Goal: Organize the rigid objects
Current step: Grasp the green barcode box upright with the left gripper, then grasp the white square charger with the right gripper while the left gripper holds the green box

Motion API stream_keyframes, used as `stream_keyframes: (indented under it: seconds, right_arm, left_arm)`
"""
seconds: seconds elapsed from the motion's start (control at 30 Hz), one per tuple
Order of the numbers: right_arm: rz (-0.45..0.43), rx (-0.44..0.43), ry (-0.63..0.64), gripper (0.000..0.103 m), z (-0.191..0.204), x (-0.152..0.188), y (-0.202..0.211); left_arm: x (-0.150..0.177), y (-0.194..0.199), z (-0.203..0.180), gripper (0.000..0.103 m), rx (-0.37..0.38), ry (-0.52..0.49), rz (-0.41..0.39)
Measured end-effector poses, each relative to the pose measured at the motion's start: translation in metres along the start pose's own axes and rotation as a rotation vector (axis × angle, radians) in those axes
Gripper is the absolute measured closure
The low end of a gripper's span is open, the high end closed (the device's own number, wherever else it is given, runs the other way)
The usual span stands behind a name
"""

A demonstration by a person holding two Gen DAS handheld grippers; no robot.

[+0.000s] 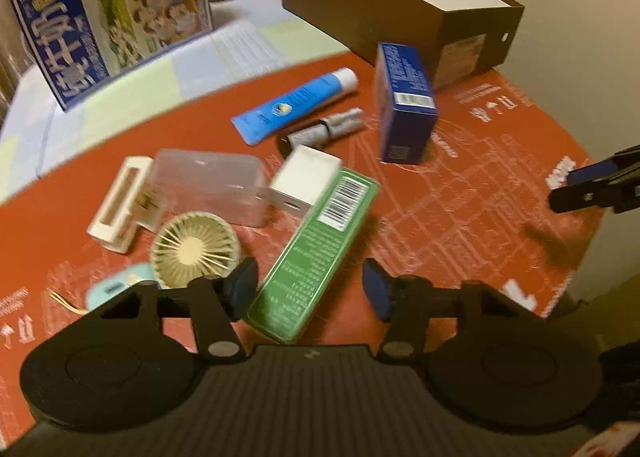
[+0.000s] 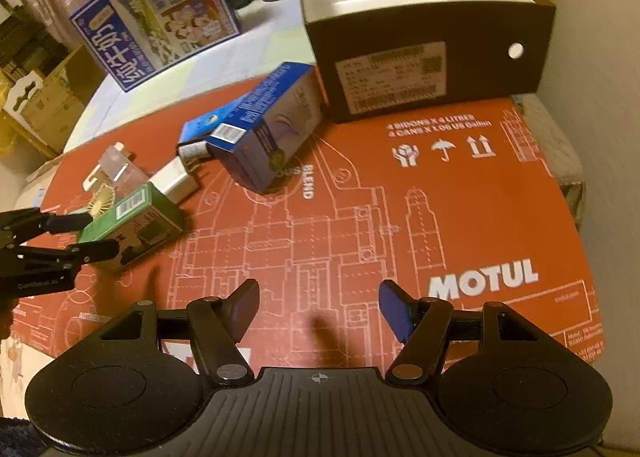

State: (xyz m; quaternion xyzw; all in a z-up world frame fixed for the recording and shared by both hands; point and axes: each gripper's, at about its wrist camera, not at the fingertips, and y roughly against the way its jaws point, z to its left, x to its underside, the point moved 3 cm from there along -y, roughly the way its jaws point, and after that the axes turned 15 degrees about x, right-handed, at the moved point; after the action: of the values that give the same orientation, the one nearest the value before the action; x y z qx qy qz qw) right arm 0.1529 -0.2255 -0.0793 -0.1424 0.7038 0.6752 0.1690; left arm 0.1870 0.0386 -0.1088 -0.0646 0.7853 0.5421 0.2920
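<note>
The left gripper (image 1: 310, 289) hangs nearest, its blue-padded fingers (image 1: 244, 285) spread around the near end of a glossy green carton (image 1: 316, 253), a long cardboard box with a barcode label; the left pad lies at or just beside the carton's edge, the right pad stands clear, and blur hides whether any pad presses; at nine o'clock of the carton sits a round ribbed cream fan (image 1: 196, 249), beyond it a frosted clear plastic case (image 1: 212, 185) and a white block (image 1: 304, 177); farther, at twelve o'clock, a soft blue tube (image 1: 296, 101) and an upright blue carton (image 1: 404, 105); farthest, an open brown cardboard box (image 1: 400, 1) with white inner walls, its far end cut off; all rest on a red printed cardboard sheet (image 2: 460, 197) over the table; the right gripper (image 2: 318, 307) hovers with fingers spread and empty
</note>
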Motion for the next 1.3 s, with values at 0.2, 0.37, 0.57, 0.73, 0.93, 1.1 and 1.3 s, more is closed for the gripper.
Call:
stream_keyframes:
  seconds: [0.2,0.37,0.57,0.73,0.93,1.1,1.3]
  right_arm:
    - [0.009,0.004,-0.008,0.04,-0.004,-0.001,-0.004]
    - [0.007,-0.001,0.0,0.04,-0.002,-0.005,-0.006]
    - [0.009,0.0,0.007,0.04,-0.004,-0.007,-0.01]
    - [0.013,-0.004,0.019,0.04,-0.002,-0.011,-0.015]
    - [-0.014,-0.044,0.086,0.04,0.016,-0.017,-0.016]
    - [-0.07,-0.118,0.182,0.04,0.047,-0.023,-0.014]
    - [-0.153,-0.211,0.326,0.04,0.1,-0.032,-0.016]
  left_arm:
    - [-0.003,-0.008,-0.02,0.062,0.051,0.022,0.04]
    - [-0.014,-0.02,-0.023,0.062,0.03,0.004,0.063]
    - [-0.021,-0.032,-0.017,0.071,0.002,0.043,0.087]
    - [-0.02,-0.032,-0.015,0.078,-0.038,0.061,0.077]
    - [-0.008,-0.013,-0.012,0.078,-0.093,0.098,0.043]
    - [0.002,0.013,-0.003,0.078,-0.149,0.148,0.004]
    - [0.016,0.043,0.012,0.078,-0.213,0.226,-0.035]
